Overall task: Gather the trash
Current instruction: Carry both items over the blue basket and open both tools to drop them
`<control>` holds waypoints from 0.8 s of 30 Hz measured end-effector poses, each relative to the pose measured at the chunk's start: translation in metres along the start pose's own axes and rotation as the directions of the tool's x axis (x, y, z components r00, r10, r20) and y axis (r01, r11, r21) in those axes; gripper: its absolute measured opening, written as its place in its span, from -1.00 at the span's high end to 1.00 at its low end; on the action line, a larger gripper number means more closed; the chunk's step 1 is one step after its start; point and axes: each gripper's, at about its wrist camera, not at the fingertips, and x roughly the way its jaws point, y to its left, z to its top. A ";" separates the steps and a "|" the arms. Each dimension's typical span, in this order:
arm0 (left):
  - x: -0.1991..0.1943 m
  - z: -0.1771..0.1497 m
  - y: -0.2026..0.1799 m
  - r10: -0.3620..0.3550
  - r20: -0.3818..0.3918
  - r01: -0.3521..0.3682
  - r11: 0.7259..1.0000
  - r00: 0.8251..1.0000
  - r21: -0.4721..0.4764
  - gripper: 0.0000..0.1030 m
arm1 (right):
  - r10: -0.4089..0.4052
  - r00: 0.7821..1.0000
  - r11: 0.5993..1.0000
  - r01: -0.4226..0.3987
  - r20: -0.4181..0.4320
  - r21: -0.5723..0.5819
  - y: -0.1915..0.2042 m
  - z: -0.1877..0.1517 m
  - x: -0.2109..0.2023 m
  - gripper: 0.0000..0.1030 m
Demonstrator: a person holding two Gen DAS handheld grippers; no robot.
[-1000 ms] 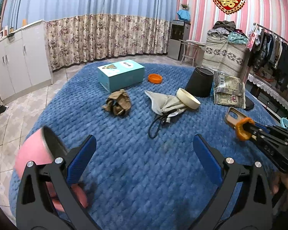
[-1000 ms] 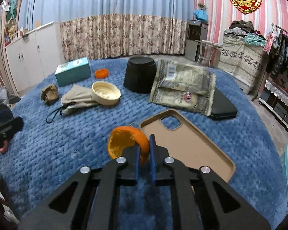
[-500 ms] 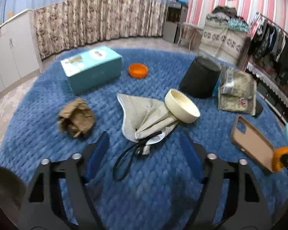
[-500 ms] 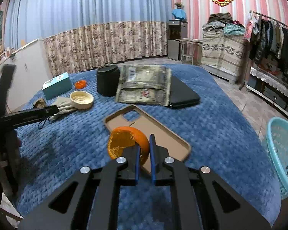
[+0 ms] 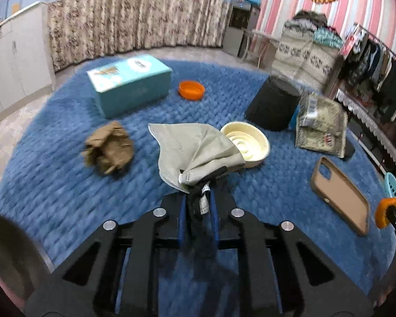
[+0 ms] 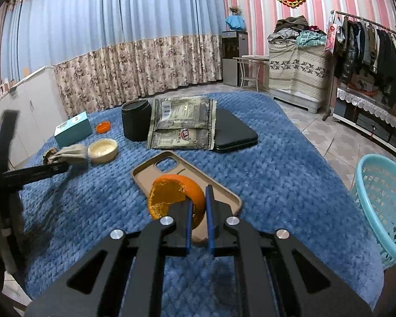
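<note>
Surface: a blue quilted blanket [image 5: 52,185], thick knitted weave, covers the whole work area. Landmark for positions: the cream bowl [image 5: 246,142], round, shallow, ribbed inside.

Left gripper [image 5: 198,212]: jaws clenched on the black strap end of a grey cloth pouch [image 5: 195,150]. The pouch is soft, creased fabric, roughly triangular; its long axis runs from the gripper up and away toward the bowl, wide end farthest, touching the bowl's near-left rim.

Right gripper [image 6: 198,211]: jaws clamped on an orange peel [image 6: 175,195], a curved half-shell with pithy, ragged inner face turned left. It is held above the near end of a tan phone case [image 6: 171,167], a flat rounded rectangle lying open side up, well to the right of the bowl.

Other items: crumpled brown paper [image 5: 108,150] left of the bowl, beyond the pouch; teal carton [image 5: 129,84] and small orange dish [image 5: 191,89] behind it; black cylindrical container [image 6: 136,122] just behind-right; a printed foil packet [image 6: 183,122] resting on a flat black case [image 6: 235,134] farther right. A teal lattice plastic basket [image 6: 382,200] stands on the floor off the blanket's right edge.
</note>
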 end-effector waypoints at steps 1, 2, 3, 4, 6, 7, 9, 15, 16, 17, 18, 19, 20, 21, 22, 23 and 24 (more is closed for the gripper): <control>-0.006 -0.001 0.000 0.006 0.013 -0.006 1.000 1.000 0.001 0.73 | 0.000 1.000 1.000 0.000 0.003 0.004 -0.001 0.000 -0.001 0.82; -0.015 -0.003 0.000 0.014 0.029 -0.014 1.000 0.999 0.005 0.73 | 0.000 1.000 1.000 0.000 0.006 0.008 -0.002 0.000 -0.002 0.82; -0.025 -0.004 -0.001 0.017 0.053 -0.018 1.000 0.998 0.008 0.73 | 0.000 1.000 1.000 0.000 0.008 0.010 -0.003 0.000 -0.002 0.82; -0.034 -0.005 -0.003 0.012 0.069 -0.012 1.000 0.998 0.011 0.73 | -0.001 1.000 1.000 0.001 0.012 0.014 -0.004 0.000 -0.003 0.82; -0.045 -0.002 -0.008 -0.003 0.086 0.001 1.000 0.996 0.023 0.73 | -0.003 1.000 1.000 0.002 0.021 0.025 -0.007 0.000 -0.006 0.82; -0.049 -0.001 -0.012 -0.009 0.093 0.006 0.999 0.996 0.032 0.73 | -0.004 1.000 1.000 0.003 0.025 0.029 -0.009 0.001 -0.008 0.82; -0.058 0.002 -0.025 -0.031 0.112 0.025 0.998 0.993 0.055 0.73 | -0.008 0.999 0.999 0.007 0.036 0.036 -0.013 0.002 -0.013 0.82; -0.065 0.001 -0.063 -0.090 0.127 0.074 0.990 0.988 0.123 0.73 | -0.055 0.996 0.997 0.051 0.069 0.057 -0.038 0.005 -0.036 0.82; -0.066 0.000 -0.071 -0.102 0.127 0.085 0.987 0.987 0.133 0.73 | -0.068 0.995 0.996 0.064 0.074 0.062 -0.043 0.005 -0.040 0.82; -0.066 -0.001 -0.078 -0.114 0.126 0.096 0.985 0.985 0.144 0.73 | -0.088 0.993 0.994 0.082 0.082 0.073 -0.053 0.006 -0.046 0.82; -0.066 -0.001 -0.089 -0.128 0.125 0.107 0.981 0.984 0.161 0.73 | -0.100 0.991 0.992 0.093 0.087 0.083 -0.060 0.006 -0.050 0.82; -0.066 -0.002 -0.101 -0.141 0.126 0.117 0.976 0.982 0.182 0.73 | -0.113 0.989 0.990 0.104 0.092 0.096 -0.069 0.006 -0.054 0.82; -0.066 -0.003 -0.109 -0.150 0.126 0.123 0.973 0.981 0.196 0.73 | -0.132 0.986 0.986 0.120 0.100 0.113 -0.081 0.006 -0.060 0.82; -0.066 -0.004 -0.121 -0.165 0.127 0.135 0.967 0.978 0.218 0.73 | -0.146 0.984 0.983 0.133 0.104 0.126 -0.090 0.006 -0.065 0.82; -0.066 -0.006 -0.131 -0.178 0.127 0.145 0.961 0.976 0.234 0.73 | -0.161 0.981 0.980 0.147 0.108 0.135 -0.099 0.005 -0.069 0.82; -0.066 -0.007 -0.146 -0.197 0.127 0.159 0.954 0.972 0.255 0.73 | -0.180 0.977 0.976 0.164 0.111 0.145 -0.110 0.004 -0.074 0.82; -0.067 -0.010 -0.156 -0.208 0.126 0.169 0.948 0.970 0.269 0.73 | -0.192 0.975 0.973 0.174 0.114 0.152 -0.117 0.005 -0.077 0.82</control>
